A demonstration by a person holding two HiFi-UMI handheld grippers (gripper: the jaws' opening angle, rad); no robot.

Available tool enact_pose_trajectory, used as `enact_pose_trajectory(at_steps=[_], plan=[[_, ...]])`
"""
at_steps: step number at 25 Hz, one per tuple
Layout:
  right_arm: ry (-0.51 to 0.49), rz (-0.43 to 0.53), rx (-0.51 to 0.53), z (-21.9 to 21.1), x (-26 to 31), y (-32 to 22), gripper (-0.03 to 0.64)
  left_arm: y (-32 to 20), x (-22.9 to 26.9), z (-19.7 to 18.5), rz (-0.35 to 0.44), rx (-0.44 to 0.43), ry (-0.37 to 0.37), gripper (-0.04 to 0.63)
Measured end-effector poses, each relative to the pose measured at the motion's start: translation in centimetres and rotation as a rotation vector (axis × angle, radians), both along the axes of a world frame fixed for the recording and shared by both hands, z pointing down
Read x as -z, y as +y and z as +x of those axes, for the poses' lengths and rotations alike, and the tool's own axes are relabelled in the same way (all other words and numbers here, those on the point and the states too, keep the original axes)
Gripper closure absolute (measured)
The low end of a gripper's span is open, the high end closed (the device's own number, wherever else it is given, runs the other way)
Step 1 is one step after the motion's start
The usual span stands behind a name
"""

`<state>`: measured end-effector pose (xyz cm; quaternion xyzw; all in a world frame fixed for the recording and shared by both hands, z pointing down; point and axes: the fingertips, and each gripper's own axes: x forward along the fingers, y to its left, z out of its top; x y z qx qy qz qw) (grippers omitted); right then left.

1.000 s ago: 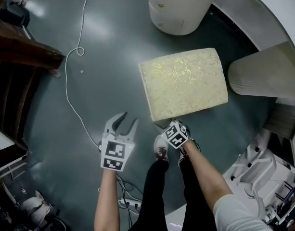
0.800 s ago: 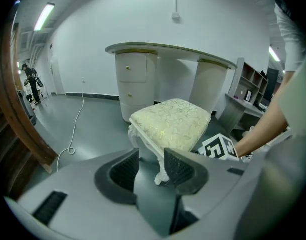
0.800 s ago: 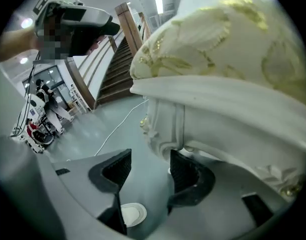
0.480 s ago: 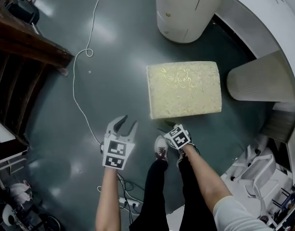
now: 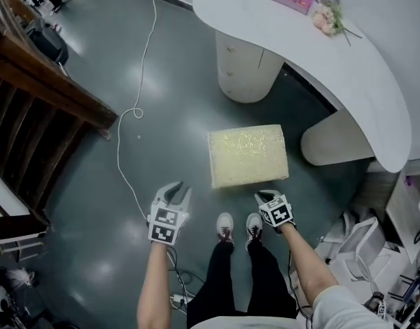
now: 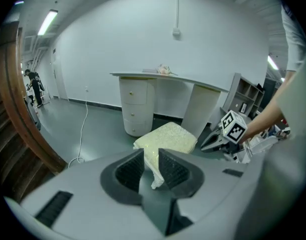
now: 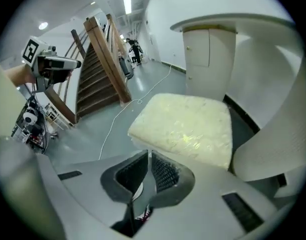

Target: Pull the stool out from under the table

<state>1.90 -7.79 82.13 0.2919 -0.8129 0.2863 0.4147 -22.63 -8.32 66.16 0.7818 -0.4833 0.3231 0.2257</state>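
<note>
The stool (image 5: 247, 155), a cream and gold cushioned block, stands on the grey floor just clear of the curved white table (image 5: 319, 53). It also shows in the left gripper view (image 6: 167, 136) and the right gripper view (image 7: 185, 126). My left gripper (image 5: 175, 192) hovers left of the stool's near corner; its jaws are closing, still apart, with nothing between them (image 6: 152, 159). My right gripper (image 5: 264, 197) hangs just in front of the stool's near right corner, not touching it. Its jaws are closing, almost together and empty (image 7: 149, 166).
A white cable (image 5: 131, 115) runs across the floor at left, beside a wooden staircase (image 5: 38, 94). The table's drawer pedestal (image 5: 247, 70) and ribbed leg (image 5: 329, 139) stand behind and right of the stool. The person's shoes (image 5: 225, 226) are near it. White furniture (image 5: 364, 242) stands at right.
The view has risen and the stool looks smaller and farther from the grippers. My right gripper has come off the stool's near edge and closed up. The left jaws have narrowed.
</note>
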Motion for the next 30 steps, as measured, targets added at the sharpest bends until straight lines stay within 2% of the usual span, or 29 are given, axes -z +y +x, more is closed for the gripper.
enact_pose_trajectory(at_steps=[4, 10, 15, 20, 24, 30], plan=[[-0.019, 0.113, -0.081, 2.5, 9.2, -4.0, 0.601, -1.6, 6.5, 1.4, 0.062, -0.04, 0.019, 0.559], [-0.096, 0.338, -0.184, 4.6, 25.6, -9.7, 0.601, -6.0, 17.7, 3.0, 0.249, -0.069, 0.019, 0.575], [-0.114, 0.542, -0.167, 5.3, 39.0, -11.5, 0.601, -7.6, 26.5, 4.5, 0.384, -0.129, -0.004, 0.575], [-0.161, 0.649, -0.181, 5.7, 50.3, -11.8, 0.601, -8.4, 34.6, 6.9, 0.526, -0.17, -0.001, 0.575], [-0.148, 0.769, -0.151, 6.0, 57.4, -11.0, 0.601, -8.3, 40.0, 9.4, 0.62, -0.221, -0.004, 0.575], [-0.141, 0.931, -0.117, 5.6, 65.6, -8.4, 0.601, -6.8, 46.9, 11.0, 0.724, -0.272, 0.011, 0.575]])
